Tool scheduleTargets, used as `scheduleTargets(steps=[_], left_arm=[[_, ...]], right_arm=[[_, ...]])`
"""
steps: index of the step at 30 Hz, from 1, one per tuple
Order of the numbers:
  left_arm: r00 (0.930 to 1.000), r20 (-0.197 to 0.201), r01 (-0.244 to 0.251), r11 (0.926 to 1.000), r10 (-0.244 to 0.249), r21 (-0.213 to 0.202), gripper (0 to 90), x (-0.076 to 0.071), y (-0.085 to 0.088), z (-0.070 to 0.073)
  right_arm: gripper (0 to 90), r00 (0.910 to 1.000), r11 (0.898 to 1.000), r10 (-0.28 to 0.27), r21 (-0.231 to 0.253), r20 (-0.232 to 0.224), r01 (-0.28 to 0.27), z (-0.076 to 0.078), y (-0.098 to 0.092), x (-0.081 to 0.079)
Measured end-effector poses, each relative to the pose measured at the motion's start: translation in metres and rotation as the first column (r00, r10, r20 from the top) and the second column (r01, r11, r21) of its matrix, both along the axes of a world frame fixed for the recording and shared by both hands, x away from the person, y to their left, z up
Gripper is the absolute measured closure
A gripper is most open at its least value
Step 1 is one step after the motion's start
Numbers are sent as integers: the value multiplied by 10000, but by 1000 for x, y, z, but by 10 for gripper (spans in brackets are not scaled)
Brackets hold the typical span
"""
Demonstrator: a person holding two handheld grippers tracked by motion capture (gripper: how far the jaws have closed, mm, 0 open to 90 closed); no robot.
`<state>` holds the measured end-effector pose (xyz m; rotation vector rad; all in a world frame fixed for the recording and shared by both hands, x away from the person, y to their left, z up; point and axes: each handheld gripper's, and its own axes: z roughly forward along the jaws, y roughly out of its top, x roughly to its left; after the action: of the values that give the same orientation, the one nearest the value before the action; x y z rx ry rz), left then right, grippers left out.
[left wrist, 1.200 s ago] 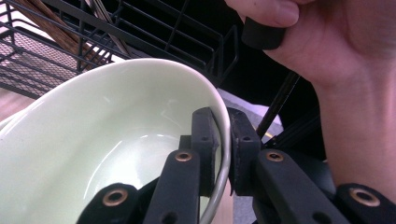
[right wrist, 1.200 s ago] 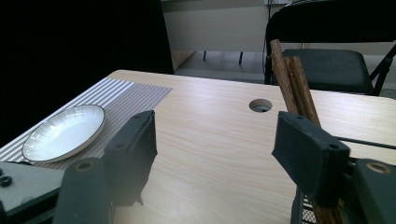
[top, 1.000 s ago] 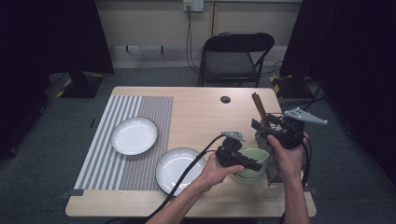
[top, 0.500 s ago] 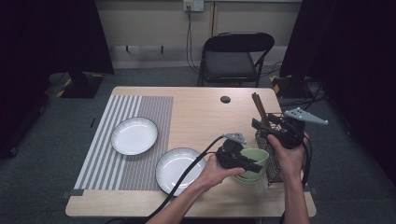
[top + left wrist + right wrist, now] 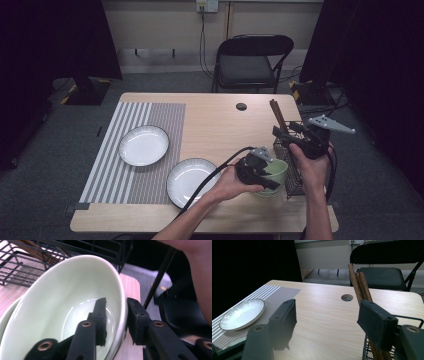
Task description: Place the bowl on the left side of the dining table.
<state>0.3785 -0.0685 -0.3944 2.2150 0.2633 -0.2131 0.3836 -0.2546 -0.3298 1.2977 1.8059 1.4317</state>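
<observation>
A pale green bowl (image 5: 274, 172) stands on the table's right front, against a black wire basket (image 5: 292, 175). My left gripper (image 5: 266, 181) straddles the bowl's rim. In the left gripper view one jaw is inside the bowl (image 5: 62, 302) and the other outside, and the gripper (image 5: 116, 303) has just been opening. The inner pad stands off the wall, so it is open. My right gripper (image 5: 286, 131) hovers over the basket's far end, open with nothing between its jaws (image 5: 327, 305). Brown chopsticks (image 5: 359, 282) lean out of the basket beside its right jaw.
Two white plates lie to the left, one (image 5: 144, 145) on the striped mat (image 5: 150, 115) and one (image 5: 191, 181) at the mat's near corner beside the bowl. A cable hole (image 5: 241, 106) sits mid-table. A black folding chair (image 5: 250, 62) stands behind the table.
My left gripper has edged slightly right along the bowl's rim. The bowl, the plates and the right gripper have stayed in place.
</observation>
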Motion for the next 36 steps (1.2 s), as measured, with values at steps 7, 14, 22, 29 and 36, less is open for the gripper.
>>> scheduleTargets(steps=[7,14,22,29,36], left_arm=[[9998,-163,87,10000,-86,29,828,-1,-5,1],[9993,-366,-6,9999,0,-156,835,0,-2,-1],[9973,-721,-187,9984,148,-526,835,1,1,-3],[9961,-843,-330,9972,273,-674,834,0,4,-1],[9951,-887,-502,9950,425,-858,834,0,9,3]], right_arm=[[305,10000,10000,-63,0,28,63,0,-2,0],[302,9999,9999,-102,15,37,102,0,-3,0],[300,10000,10000,-71,20,52,71,1,-4,-1],[293,9999,9999,-104,41,104,103,2,-7,-2],[280,9999,10000,-65,-34,105,66,3,-6,-2]])
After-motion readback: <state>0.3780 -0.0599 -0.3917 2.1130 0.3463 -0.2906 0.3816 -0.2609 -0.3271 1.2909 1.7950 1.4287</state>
